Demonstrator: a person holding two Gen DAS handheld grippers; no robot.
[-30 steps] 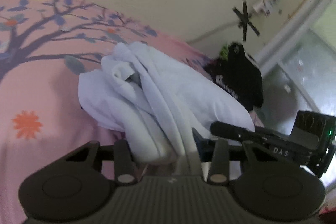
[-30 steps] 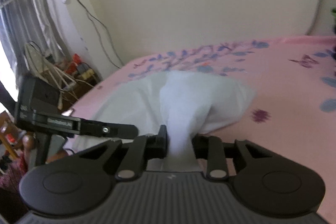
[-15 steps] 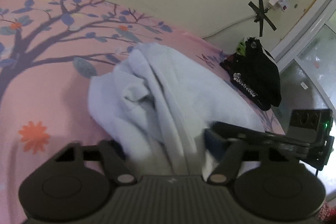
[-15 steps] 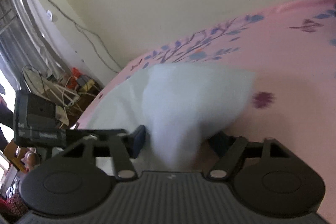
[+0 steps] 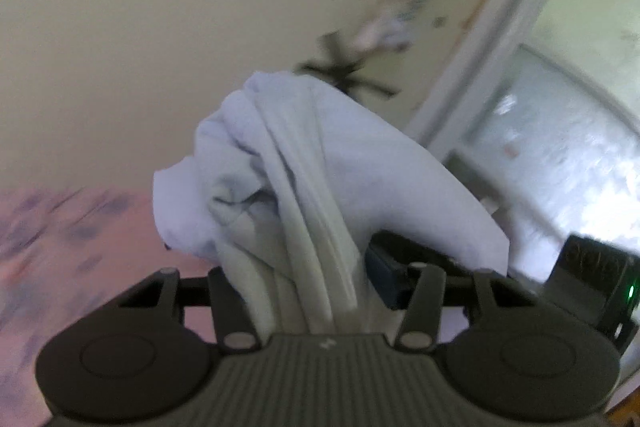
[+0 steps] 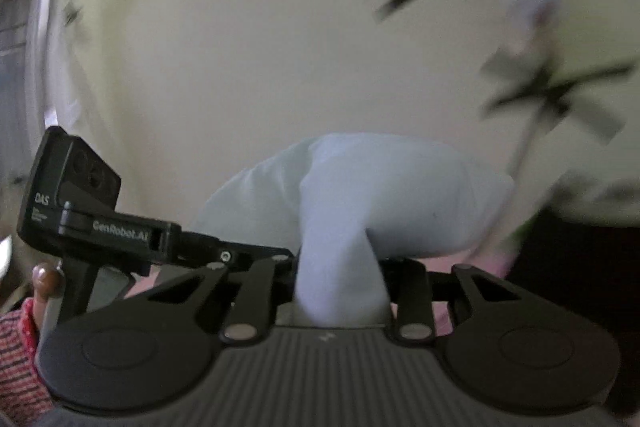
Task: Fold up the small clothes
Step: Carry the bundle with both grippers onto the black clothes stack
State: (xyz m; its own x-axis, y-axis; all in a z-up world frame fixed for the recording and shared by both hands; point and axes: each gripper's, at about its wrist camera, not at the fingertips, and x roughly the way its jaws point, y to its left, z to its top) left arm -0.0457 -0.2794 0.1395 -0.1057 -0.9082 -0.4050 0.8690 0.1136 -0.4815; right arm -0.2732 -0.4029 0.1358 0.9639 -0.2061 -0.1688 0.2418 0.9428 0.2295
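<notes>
A home bedroom: pink printed bedsheet [image 5: 60, 235] at nine o'clock, cream wall [image 5: 120, 47], frosted window [image 5: 560, 155] at three.

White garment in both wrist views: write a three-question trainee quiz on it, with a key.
1. True or false: the white garment lies flat on the pink bedsheet.
2. Which grippers have cloth between their fingers? A) left only B) right only C) both
3. Fill in: behind the garment in the right wrist view is mostly a cream ____.

Key: 1. False; it is bunched and lifted in the left gripper. 2. C; the right gripper pinches it too, and both grippers' fingers have just been closing. 3. wall.
</notes>
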